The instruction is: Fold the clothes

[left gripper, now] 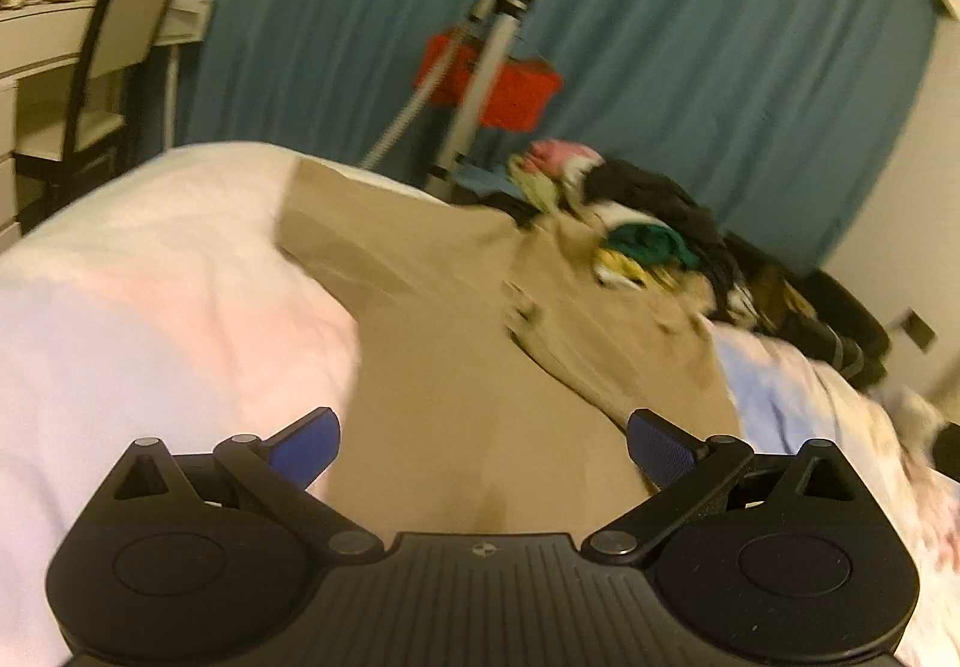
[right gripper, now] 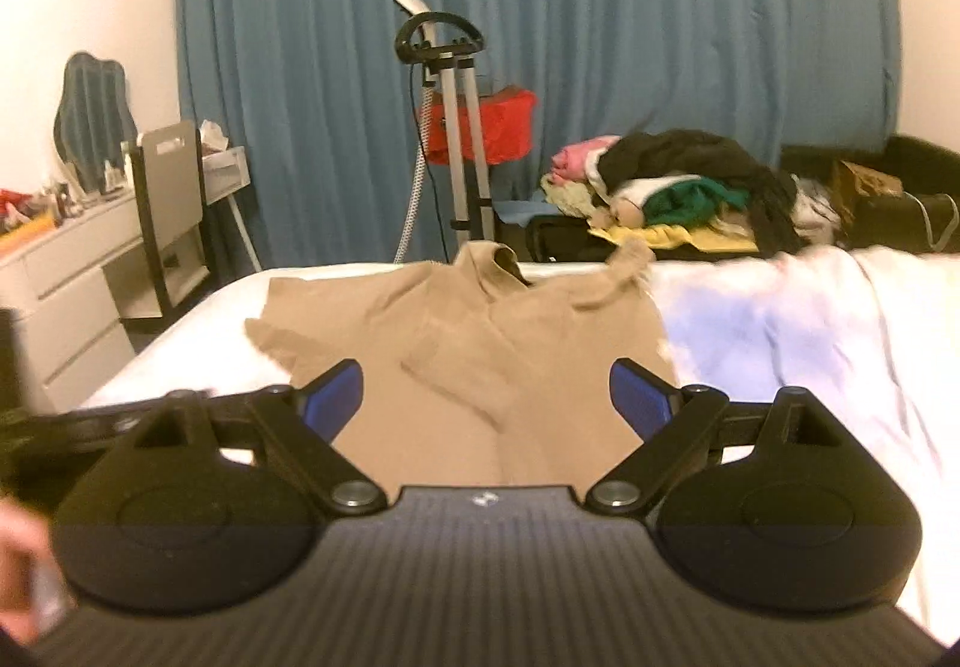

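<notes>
A beige turtleneck sweater [right gripper: 480, 343] lies spread on the white bed [right gripper: 180, 331], collar toward the far edge, one sleeve folded across its front. It also shows in the left wrist view [left gripper: 456, 367], tilted and blurred. My left gripper [left gripper: 480, 448] is open and empty just above the sweater's near hem. My right gripper [right gripper: 486, 397] is open and empty over the sweater's lower part. Part of the left gripper [right gripper: 120, 415] shows at the left of the right wrist view.
A pile of mixed clothes [right gripper: 672, 187] lies behind the bed at the right. A pale blue-white cloth [right gripper: 780, 331] covers the bed's right side. A garment steamer stand [right gripper: 456, 126] and red basket [right gripper: 498, 126] stand before the blue curtain. A white dresser [right gripper: 66, 295] and chair [right gripper: 174, 211] stand left.
</notes>
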The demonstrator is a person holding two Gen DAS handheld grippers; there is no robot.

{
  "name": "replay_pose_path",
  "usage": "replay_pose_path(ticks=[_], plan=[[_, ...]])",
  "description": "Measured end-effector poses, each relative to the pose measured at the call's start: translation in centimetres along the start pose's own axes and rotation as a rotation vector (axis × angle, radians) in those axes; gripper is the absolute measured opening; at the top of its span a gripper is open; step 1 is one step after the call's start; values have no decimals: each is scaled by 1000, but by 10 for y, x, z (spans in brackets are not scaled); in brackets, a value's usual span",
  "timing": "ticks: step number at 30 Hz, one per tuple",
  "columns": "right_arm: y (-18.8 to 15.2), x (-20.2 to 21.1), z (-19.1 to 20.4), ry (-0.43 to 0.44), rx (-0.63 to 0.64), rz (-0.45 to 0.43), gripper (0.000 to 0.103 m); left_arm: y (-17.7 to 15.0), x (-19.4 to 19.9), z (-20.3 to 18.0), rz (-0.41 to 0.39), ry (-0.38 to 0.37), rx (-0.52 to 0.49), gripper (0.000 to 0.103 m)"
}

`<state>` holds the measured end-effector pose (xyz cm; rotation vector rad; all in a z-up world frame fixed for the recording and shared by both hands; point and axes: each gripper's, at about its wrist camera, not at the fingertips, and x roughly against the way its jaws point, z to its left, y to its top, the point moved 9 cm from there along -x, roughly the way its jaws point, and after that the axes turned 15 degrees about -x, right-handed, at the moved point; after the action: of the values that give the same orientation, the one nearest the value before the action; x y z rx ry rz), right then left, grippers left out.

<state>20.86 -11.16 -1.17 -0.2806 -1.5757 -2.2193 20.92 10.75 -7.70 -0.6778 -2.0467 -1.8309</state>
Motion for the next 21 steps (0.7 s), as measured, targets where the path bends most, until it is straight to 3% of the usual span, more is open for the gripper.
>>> replay_pose_path(ticks=[5, 10, 13, 17, 21], plan=[[-5, 69, -44, -36, -66, -101, 91, -21, 7, -52, 51, -84, -79, 103], [-11, 106, -104, -86, -207, -127, 91, -44, 14, -104, 108, -169, -153, 101], [-7, 125, -138, -122, -249, -171, 91, -66, 11, -148, 181, -237, -161, 98], [-2, 138, -179, -179, -311, -232, 91, -92, 5, -212, 299, -382, -126, 80], [-7, 138, -206, -175, -389, -219, 90, -111, 2, -275, 352, -477, -149, 78]])
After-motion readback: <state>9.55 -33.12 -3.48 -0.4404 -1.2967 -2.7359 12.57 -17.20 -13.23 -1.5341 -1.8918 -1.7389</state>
